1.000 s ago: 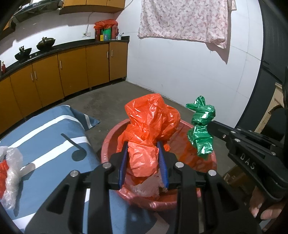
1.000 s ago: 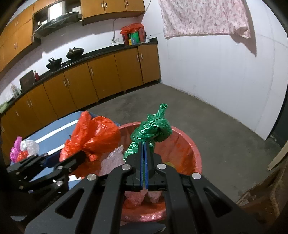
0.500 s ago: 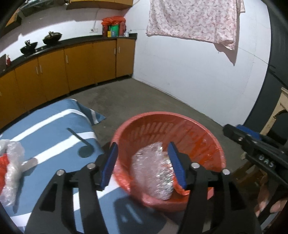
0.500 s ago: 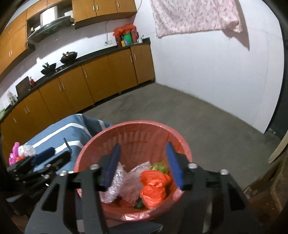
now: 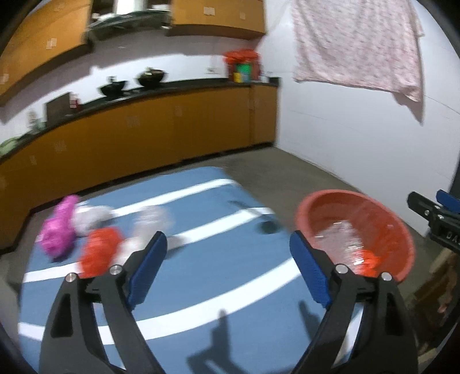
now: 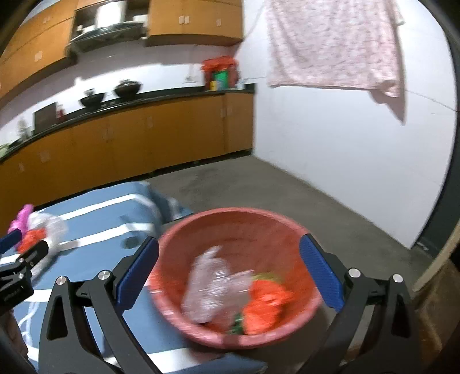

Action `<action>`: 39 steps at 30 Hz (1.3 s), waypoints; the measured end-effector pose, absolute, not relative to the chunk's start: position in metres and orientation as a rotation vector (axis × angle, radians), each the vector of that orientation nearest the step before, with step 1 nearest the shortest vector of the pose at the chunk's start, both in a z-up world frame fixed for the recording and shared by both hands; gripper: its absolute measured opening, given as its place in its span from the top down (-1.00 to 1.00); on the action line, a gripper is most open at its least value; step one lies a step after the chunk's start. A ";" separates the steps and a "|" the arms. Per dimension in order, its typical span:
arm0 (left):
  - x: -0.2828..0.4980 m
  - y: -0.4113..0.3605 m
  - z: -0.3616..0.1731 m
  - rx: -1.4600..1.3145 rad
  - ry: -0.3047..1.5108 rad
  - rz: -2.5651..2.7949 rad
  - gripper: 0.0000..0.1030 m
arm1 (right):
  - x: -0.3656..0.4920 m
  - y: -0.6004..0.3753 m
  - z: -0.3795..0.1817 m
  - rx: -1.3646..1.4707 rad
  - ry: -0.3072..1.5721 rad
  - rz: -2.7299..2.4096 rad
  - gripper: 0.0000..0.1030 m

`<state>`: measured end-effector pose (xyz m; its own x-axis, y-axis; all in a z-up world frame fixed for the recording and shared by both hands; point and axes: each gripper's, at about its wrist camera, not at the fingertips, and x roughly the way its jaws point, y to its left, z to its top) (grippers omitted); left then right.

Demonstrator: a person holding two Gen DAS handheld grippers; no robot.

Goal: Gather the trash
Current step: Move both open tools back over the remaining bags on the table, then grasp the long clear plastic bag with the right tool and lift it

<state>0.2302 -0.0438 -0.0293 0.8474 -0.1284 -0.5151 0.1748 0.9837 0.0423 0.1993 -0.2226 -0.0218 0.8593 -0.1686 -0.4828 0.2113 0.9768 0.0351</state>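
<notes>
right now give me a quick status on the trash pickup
Left hand-held gripper and right hand-held gripper both opening, nothing between them. Bags in red basin. More bags on blue cloth. Path open.

Walls: white (image 6: pixel 330 138), bare plaster.
Floor: grey concrete (image 6: pixel 258 190).
Furniture: orange base cabinets (image 5: pixel 172 138) under a black countertop (image 5: pixel 178 86); matching upper cabinets (image 6: pixel 195 20).
Hanging: pink patterned cloth (image 5: pixel 359 43) on the wall.

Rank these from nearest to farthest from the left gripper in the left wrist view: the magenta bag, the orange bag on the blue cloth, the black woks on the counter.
From the left gripper, jaws opening with nothing between them:
1. Orange bag, just left of the left finger, on the cloth.
2. Magenta bag, farther left on the cloth.
3. Black woks, far back on the counter.
</notes>
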 end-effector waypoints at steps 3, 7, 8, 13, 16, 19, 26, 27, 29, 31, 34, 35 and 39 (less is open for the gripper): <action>0.215 0.002 -0.031 0.111 0.511 -0.051 -0.71 | 0.208 -0.186 -0.026 0.095 0.523 -0.106 -0.89; 0.200 0.068 -0.038 0.107 0.523 0.095 -0.73 | 0.224 -0.129 -0.033 0.084 0.552 -0.001 -0.89; 0.198 0.080 -0.039 0.101 0.529 0.123 -0.73 | 0.227 -0.118 -0.034 0.086 0.558 0.020 -0.88; 0.186 0.146 -0.050 0.047 0.555 0.246 -0.73 | 0.252 -0.044 -0.046 0.065 0.609 0.132 -0.57; 0.181 0.177 -0.054 0.024 0.557 0.293 -0.73 | 0.268 -0.009 -0.056 0.058 0.652 0.166 -0.33; 0.179 0.196 -0.056 -0.004 0.558 0.312 -0.73 | 0.281 0.013 -0.064 0.074 0.685 0.168 -0.28; 0.181 0.217 -0.055 -0.061 0.549 0.327 -0.74 | 0.314 0.053 -0.080 0.078 0.740 0.146 -0.28; 0.183 0.219 -0.056 -0.066 0.550 0.327 -0.73 | 0.317 0.057 -0.082 0.070 0.746 0.145 -0.28; 0.185 0.222 -0.058 -0.071 0.555 0.326 -0.73 | 0.321 0.063 -0.087 0.055 0.760 0.146 -0.28; 0.188 0.223 -0.061 -0.070 0.561 0.326 -0.73 | 0.324 0.069 -0.091 0.035 0.775 0.147 -0.28; 0.189 0.225 -0.065 -0.076 0.569 0.327 -0.73 | 0.326 0.076 -0.099 0.004 0.801 0.148 -0.28; 0.189 0.227 -0.066 -0.079 0.571 0.326 -0.74 | 0.327 0.077 -0.101 -0.006 0.808 0.146 -0.28; 0.191 0.227 -0.065 -0.084 0.572 0.323 -0.73 | 0.331 0.073 -0.107 0.000 0.848 0.154 -0.05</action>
